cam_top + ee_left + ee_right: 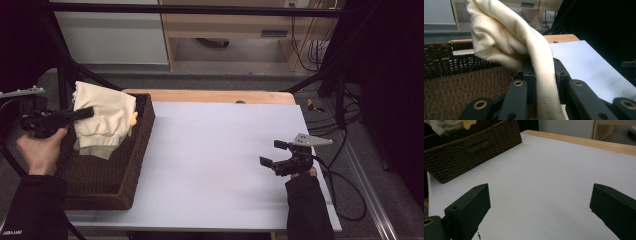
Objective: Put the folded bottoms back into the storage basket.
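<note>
At the nine o'clock side of the high view, a hand (42, 149) in a dark sleeve holds the left gripper (86, 113) level, pointing toward three o'clock. Its jaws are clamped on a cream cloth (105, 117), a soft bunched garment with a ribbed hem hanging at its lower edge. In the left gripper view the cloth (506, 40) runs as a thick fold down between the two black jaws, which press on it from both sides, while the rest billows up toward eleven o'clock. The cloth hangs lifted over the far end of a dark brown woven basket (107, 182), which sits at the tabletop's nine o'clock edge. A small yellowish bit peeks out at the cloth's three o'clock side; what it is cannot be told.

A white tabletop (215, 165) with a wooden strip along its twelve o'clock edge spreads across the middle.

Toward four o'clock, the right gripper (274, 153) rests low over the tabletop, well apart from the basket, its jaws spread wide with nothing between them.
</note>
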`<state>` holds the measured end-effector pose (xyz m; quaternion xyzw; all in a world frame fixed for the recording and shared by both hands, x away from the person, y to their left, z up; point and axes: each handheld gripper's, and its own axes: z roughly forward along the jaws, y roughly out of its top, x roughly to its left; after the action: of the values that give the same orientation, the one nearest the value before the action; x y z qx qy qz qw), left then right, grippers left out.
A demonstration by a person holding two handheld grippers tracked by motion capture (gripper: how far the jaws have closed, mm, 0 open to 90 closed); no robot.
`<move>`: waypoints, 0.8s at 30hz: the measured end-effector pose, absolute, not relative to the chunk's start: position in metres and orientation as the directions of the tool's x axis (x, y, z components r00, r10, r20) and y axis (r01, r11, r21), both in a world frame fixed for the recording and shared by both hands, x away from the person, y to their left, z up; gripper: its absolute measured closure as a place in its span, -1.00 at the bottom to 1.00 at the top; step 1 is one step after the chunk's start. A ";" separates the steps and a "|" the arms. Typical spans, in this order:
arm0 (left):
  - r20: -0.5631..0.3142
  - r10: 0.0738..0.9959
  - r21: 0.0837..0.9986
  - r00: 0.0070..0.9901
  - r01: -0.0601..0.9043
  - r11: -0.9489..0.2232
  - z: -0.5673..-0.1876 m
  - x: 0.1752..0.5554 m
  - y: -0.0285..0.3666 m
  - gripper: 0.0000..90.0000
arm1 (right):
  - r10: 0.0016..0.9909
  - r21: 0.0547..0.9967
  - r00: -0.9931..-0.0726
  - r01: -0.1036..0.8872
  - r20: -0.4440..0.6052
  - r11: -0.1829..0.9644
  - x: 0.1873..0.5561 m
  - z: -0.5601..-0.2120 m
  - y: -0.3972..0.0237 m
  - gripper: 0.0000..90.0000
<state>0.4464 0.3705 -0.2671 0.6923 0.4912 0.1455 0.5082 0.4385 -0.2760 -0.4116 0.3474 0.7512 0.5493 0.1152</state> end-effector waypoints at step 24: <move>-0.292 0.867 0.802 0.404 0.598 -0.009 -0.308 0.449 0.386 0.70 | 0.651 0.904 -0.731 0.396 0.206 0.159 0.439 -0.412 -0.276 -0.93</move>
<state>0.4489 0.3859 -0.3079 0.6955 0.5264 0.1439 0.4675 0.4389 -0.2762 -0.4122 0.3479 0.7525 0.5470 0.1161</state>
